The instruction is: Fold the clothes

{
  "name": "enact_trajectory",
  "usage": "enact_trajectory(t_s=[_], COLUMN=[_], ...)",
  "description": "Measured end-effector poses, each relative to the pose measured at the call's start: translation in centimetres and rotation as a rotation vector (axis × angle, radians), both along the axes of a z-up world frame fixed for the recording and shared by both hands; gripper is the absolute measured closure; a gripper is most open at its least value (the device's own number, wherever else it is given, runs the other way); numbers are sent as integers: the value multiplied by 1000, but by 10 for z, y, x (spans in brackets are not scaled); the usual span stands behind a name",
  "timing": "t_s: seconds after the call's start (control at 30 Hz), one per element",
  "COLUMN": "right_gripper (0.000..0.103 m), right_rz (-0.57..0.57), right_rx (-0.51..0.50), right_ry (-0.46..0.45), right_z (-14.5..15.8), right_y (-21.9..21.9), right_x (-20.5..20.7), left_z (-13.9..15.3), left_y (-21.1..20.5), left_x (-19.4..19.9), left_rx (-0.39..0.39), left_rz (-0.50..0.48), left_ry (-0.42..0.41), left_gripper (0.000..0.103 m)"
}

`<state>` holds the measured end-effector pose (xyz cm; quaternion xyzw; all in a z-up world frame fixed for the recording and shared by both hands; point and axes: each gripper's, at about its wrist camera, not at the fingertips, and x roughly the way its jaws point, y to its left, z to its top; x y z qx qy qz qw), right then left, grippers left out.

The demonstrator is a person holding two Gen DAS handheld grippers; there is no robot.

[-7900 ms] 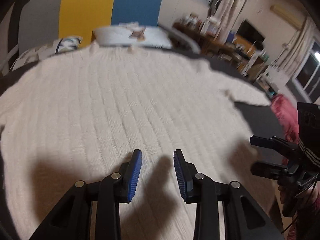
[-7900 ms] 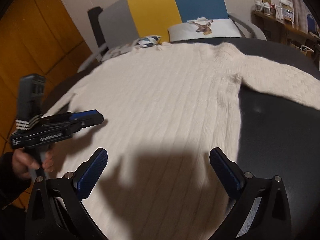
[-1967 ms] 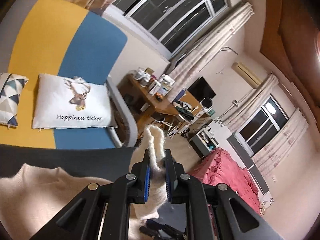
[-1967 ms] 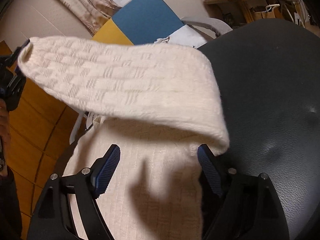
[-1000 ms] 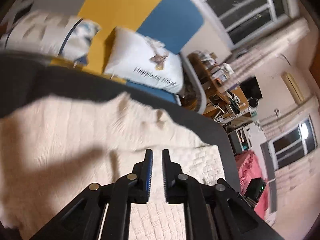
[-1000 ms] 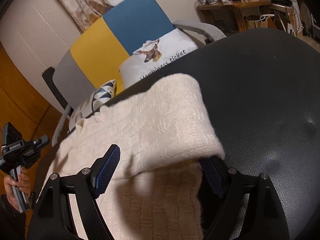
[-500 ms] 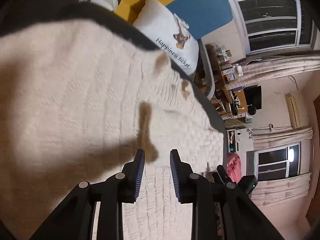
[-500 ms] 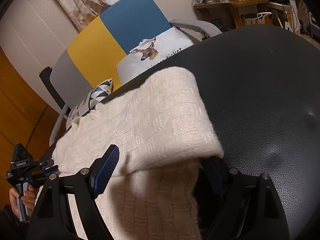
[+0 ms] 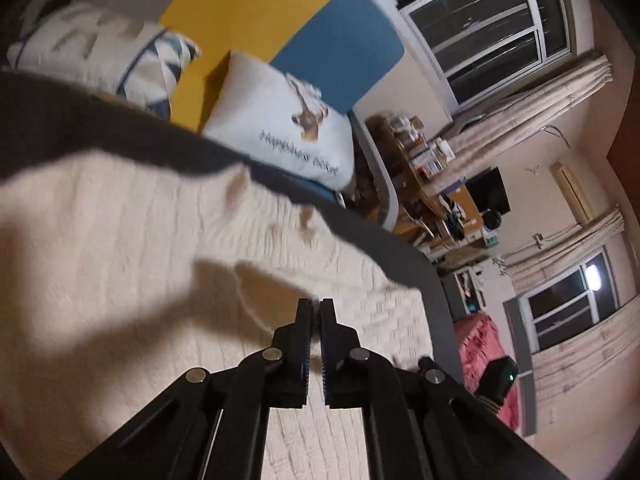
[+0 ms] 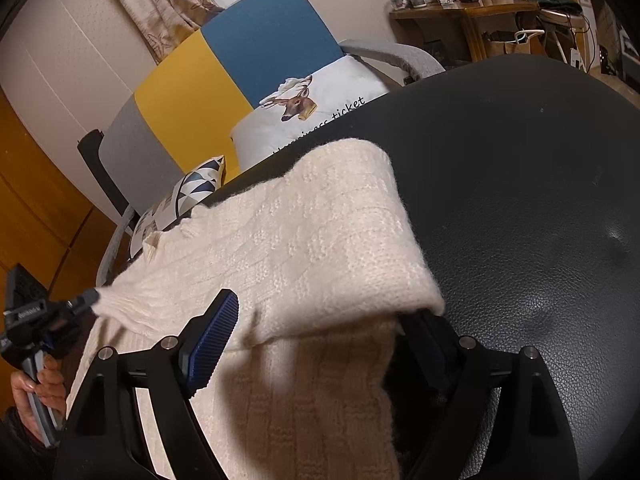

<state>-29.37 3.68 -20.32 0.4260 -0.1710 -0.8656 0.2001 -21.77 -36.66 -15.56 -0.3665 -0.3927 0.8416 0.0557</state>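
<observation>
A cream knitted sweater [image 9: 120,240] [image 10: 320,240] lies flat on a black padded surface [image 10: 540,200]. Its right sleeve [image 9: 380,320] is folded across the chest. In the right wrist view the sleeve's cuff end is drawn to a point at the tips of my left gripper [image 10: 86,300], which a hand [image 10: 36,392] holds at the far left. The left wrist view shows that left gripper [image 9: 316,304] with its jaws together over the knit. My right gripper [image 10: 320,336] stands wide open at the sleeve's fold, pads off the cloth. Its right finger is half hidden under the fold's edge.
Behind the surface stands a grey, yellow and blue sofa [image 10: 260,40] with a deer-print pillow [image 10: 320,92] and a triangle-pattern pillow [image 9: 100,52]. A cluttered wooden desk [image 10: 460,8] is at the back right. Bare black surface lies right of the sweater.
The left gripper's jaws, apart half a second ago, have come together, and it has shifted over the sweater to the sleeve's cuff end. The right gripper has stayed put and open.
</observation>
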Motion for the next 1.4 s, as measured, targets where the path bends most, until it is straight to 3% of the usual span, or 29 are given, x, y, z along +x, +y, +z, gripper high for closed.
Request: enact_trajectory(t_s=[0.27, 0.33, 0.63, 0.8, 0.87, 0.97, 1.07, 1.33, 1.4], right_gripper=[18, 18, 18, 18, 18, 16, 11, 0, 0], right_rz=[35, 52, 99, 65, 48, 66, 15, -119, -119], right_rx=[-6, -4, -34, -26, -54, -152, -235, -735, -779], right_ry=[17, 21, 25, 5, 20, -27, -39, -155, -165], right_z=[10, 12, 12, 5, 8, 9, 10, -7, -7], right_y=[-3, -8, -16, -13, -7, 7, 33, 84, 77], right_x=[1, 2, 10, 3, 4, 8, 18, 26, 17], left_z=[56, 58, 13, -19, -33, -47, -53, -57, -57], left_y=[-15, -19, -40, -22, -19, -20, -26, -32, -30], left_x=[5, 7, 17, 13, 13, 20, 27, 32, 32], left_rx=[-141, -173, -181, -292, -300, -288, -245, -177, -186], left_rz=[31, 32, 70, 14, -2, -11, -3, 21, 24], left_ry=[138, 131, 11, -104, -151, -171, -165, -177, -179], left_gripper=[101, 101, 101, 100, 100, 100, 100, 99, 99])
